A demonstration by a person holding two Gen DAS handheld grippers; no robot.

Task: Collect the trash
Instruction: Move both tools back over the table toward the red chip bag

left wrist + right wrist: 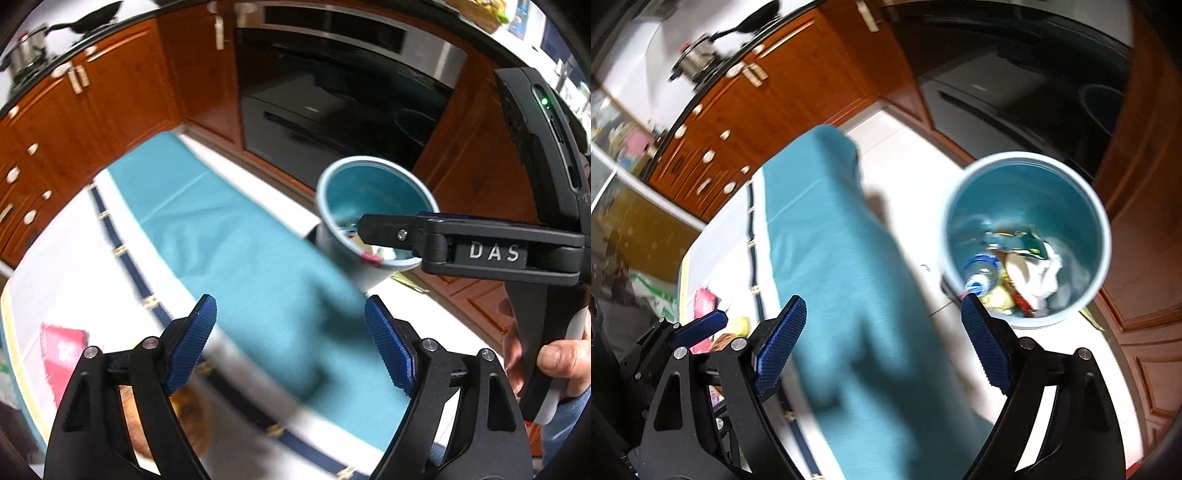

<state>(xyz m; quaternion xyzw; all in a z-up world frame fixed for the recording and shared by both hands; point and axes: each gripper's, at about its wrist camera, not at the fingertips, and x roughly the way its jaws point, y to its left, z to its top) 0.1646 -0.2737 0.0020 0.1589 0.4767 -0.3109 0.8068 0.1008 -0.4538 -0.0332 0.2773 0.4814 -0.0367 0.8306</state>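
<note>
A pale blue trash bin stands on the floor just past the table's right side; inside lie a plastic bottle, crumpled white paper and wrappers. My right gripper hangs open and empty over the teal runner, its right finger near the bin's rim. In the left wrist view the bin sits behind the right gripper, seen side on. My left gripper is open with nothing between its pads. A red packet and a pink packet lie on the white tablecloth.
Wooden cabinets and a dark oven run behind the table. A pot and a pan sit on the counter. A hand holds the right gripper's handle. A brown blurred thing lies under the left gripper.
</note>
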